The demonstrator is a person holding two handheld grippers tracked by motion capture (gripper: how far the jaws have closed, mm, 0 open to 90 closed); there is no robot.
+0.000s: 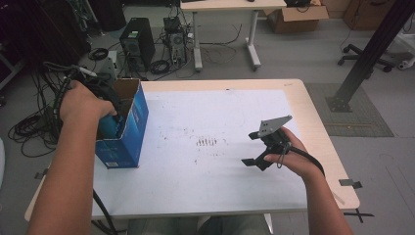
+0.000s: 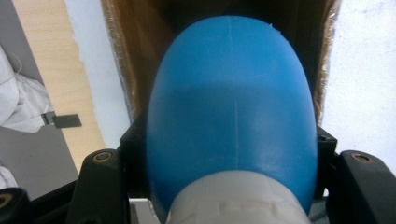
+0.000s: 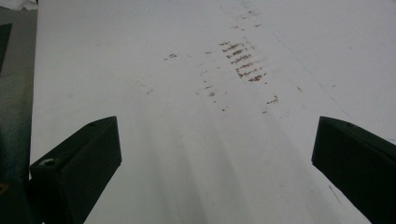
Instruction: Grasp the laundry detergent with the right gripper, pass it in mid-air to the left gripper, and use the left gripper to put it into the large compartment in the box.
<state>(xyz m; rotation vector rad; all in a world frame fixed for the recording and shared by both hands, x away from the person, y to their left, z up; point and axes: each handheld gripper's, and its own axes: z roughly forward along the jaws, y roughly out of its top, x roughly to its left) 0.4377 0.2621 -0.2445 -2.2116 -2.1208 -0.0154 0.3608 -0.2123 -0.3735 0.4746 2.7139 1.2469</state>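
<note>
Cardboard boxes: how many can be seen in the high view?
2. A blue box stands open on the table's left side, at the left gripper. A brown box sits on the floor at the far top. Others may be hidden.

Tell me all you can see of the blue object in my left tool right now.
The blue object is smooth, rounded, egg-like plastic with a faint seam down its middle and a whitish ribbed part at its near end. The left tool is shut on it, jaws on both sides, holding it at the open top of the blue cardboard box standing near the table's left edge.
</note>
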